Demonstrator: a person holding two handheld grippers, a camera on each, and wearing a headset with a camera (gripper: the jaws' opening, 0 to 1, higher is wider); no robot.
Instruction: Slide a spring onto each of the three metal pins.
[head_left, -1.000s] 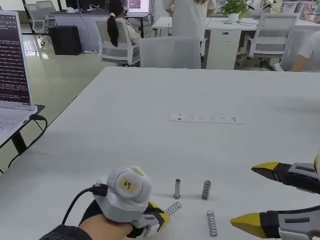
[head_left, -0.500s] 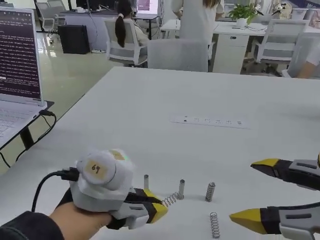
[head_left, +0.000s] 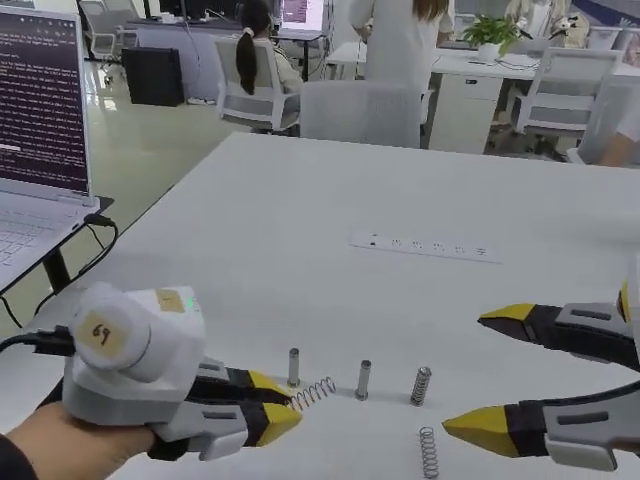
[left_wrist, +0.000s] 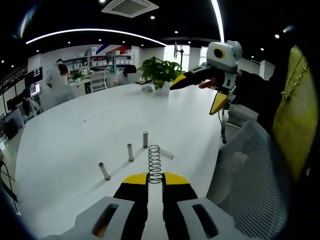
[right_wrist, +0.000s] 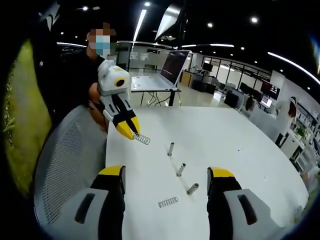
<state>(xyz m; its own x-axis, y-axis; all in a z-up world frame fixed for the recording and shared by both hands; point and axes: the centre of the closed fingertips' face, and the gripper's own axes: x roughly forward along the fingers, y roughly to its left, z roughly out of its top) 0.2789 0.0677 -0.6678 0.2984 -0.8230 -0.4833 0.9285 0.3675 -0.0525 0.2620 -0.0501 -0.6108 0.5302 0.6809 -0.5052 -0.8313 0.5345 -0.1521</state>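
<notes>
Nearest us, over the near edge of the tabletop (head_left: 300, 230), we hold two grippers. Our left gripper (left_wrist: 155, 177) is clenched on the end of one spring (left_wrist: 155, 161), and the coil juts out past its tips. The free end sits between the left and middle pins, apart from both. Our right gripper (head_left: 482, 370) is released, its jaws spread wide, toward the right edge. A second spring (head_left: 429, 452) lies flat on the tabletop close to the near edge, just left of the right gripper's nearer tip.

A little further in we count three pins standing upright in a row. The left pin (head_left: 294, 367) and the middle pin (head_left: 364, 380) are bare metal. The right pin (head_left: 424, 372) wears the third spring (head_left: 420, 390). That makes three springs: one held, one loose, one seated.

Beyond the row, toward the middle of the tabletop, lies one power strip (head_left: 425, 246). Off the left edge stands one laptop (head_left: 40, 110)
</notes>
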